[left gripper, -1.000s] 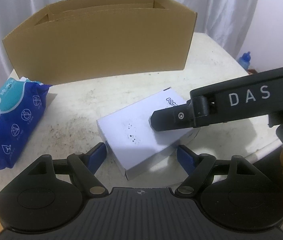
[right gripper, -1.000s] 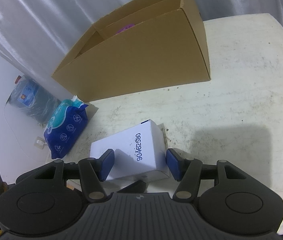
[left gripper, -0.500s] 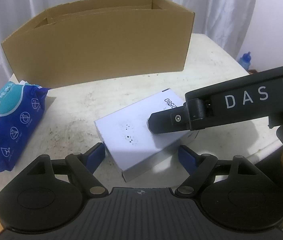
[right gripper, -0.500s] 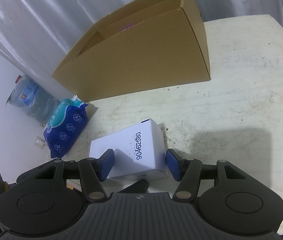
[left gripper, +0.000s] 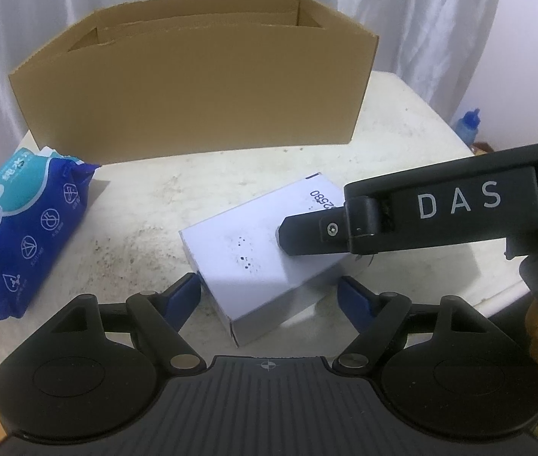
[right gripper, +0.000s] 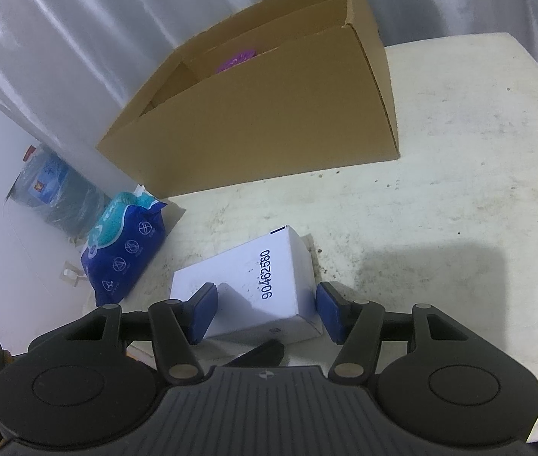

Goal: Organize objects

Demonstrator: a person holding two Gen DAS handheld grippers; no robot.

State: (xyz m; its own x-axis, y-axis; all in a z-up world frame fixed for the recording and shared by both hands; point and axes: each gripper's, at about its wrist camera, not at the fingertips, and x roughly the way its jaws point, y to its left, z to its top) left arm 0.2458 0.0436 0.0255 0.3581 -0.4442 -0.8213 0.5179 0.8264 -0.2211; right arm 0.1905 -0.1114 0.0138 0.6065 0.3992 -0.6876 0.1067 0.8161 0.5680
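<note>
Left gripper: black two-finger tool with blue pads along the bottom of the left wrist view; its fingers stand apart, one on each side of the near corner of the box, neither pad clearly pressing it.

Right gripper: same black tool with blue pads at the bottom of the right wrist view; fingers spread, the left pad lying over the box's top near edge and the right pad just beside its right side. Whether either pad touches the cardboard is hard to tell. In the left wrist view one of its black fingers, marked "DAS", reaches in from the right edge with its tip over the box top.

White rectangular cardboard box: lies flat on the table, centre-low in both views, turned at an angle, with the dark number 90462580 printed on top.

Off-white speckled tabletop: bears everything; dark specks gather around the box.

Blue plastic pack of wet wipes with a teal label: left of the white box, well apart from it, at the table's left edge.

Open brown corrugated cardboard carton: upper centre, beyond the white box; something purple shows inside in the right wrist view.

White curtain: hangs behind the carton.
</note>
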